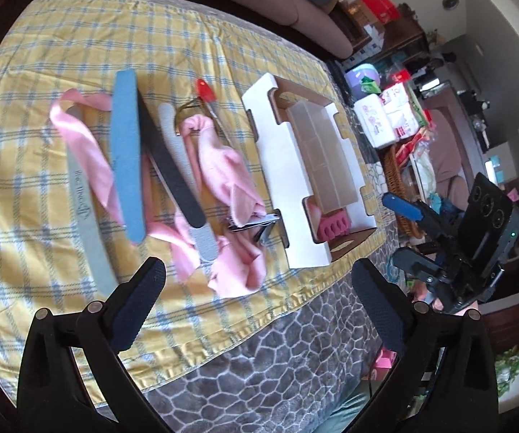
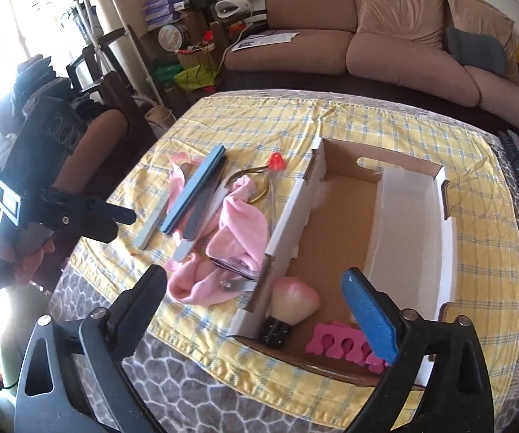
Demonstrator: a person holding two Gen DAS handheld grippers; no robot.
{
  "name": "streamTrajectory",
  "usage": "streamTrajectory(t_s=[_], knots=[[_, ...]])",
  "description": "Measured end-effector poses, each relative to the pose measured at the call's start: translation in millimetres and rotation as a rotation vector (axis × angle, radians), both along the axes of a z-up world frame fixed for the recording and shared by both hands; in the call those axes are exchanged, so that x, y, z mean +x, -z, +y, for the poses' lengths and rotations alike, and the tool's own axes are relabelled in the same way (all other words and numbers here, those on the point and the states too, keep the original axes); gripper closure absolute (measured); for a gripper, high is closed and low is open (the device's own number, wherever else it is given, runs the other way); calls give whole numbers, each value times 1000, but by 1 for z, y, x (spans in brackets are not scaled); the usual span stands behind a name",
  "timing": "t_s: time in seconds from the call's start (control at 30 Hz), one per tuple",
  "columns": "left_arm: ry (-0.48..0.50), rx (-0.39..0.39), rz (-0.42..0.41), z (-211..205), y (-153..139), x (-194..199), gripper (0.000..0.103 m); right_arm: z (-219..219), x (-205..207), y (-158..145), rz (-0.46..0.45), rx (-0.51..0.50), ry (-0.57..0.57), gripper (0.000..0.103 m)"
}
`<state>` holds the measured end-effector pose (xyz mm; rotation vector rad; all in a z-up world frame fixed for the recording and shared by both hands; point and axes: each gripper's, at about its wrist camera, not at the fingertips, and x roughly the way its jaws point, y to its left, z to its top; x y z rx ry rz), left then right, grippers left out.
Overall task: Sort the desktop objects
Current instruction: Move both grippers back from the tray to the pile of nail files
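Progress: partial | Boxed: toe separator [image 2: 339, 346], brush [image 2: 293, 305] in cardboard box [image 2: 449, 216] at cloth's right edge | Outstanding: nail files [image 1: 126, 158], clippers [image 1: 259, 225], pink cloth [image 1: 229, 169] mid-cloth | left gripper [image 1: 257, 306], right gripper [image 2: 254, 310]: spread, empty

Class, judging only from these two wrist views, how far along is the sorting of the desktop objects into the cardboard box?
Done: the pink foam toe separator and the fluffy pink brush lie in the white cardboard box.
In hand: nothing; the left tool and right tool are both open and empty.
Left: the blue buffer block, black nail file, metal nail clippers and pink cloth are on the yellow checked tablecloth.
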<state>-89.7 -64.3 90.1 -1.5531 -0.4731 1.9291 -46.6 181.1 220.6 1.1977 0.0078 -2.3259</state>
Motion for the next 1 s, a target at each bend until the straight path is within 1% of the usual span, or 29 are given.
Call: streamTrajectory(t_s=[0.13,0.2,0.3,0.37,0.5,0.57,0.67,0.77,0.83,0.9,1.0], knots=[[-55,-17,18,-35,5,9,0,-16,16,-11,25,-48,4,2],[-75,-38,36,-47,7,16,0,-25,23,-16,45,-66,4,2],[-94,-83,54,-62,13,22,0,-39,32,-21,76,-107,13,2],[-113,-129,79,-70,16,24,0,-48,32,-20,66,-137,25,2],[-143,-199,108,-82,30,26,2,-71,31,-14,60,-137,42,2],[-151,-237,122,-81,38,25,8,-80,27,-9,50,-139,59,2],[-160,-263,135,-74,49,21,12,-91,21,-3,41,-140,87,2],[-169,-290,160,-65,57,12,16,-101,16,-1,52,-118,112,2],[-169,-345,191,-58,62,5,19,-106,13,1,53,-109,128,2],[-149,-384,198,-50,68,-3,20,-111,9,4,48,-104,132,2],[-132,-444,217,-41,76,-10,25,-116,3,9,40,-101,140,2]])
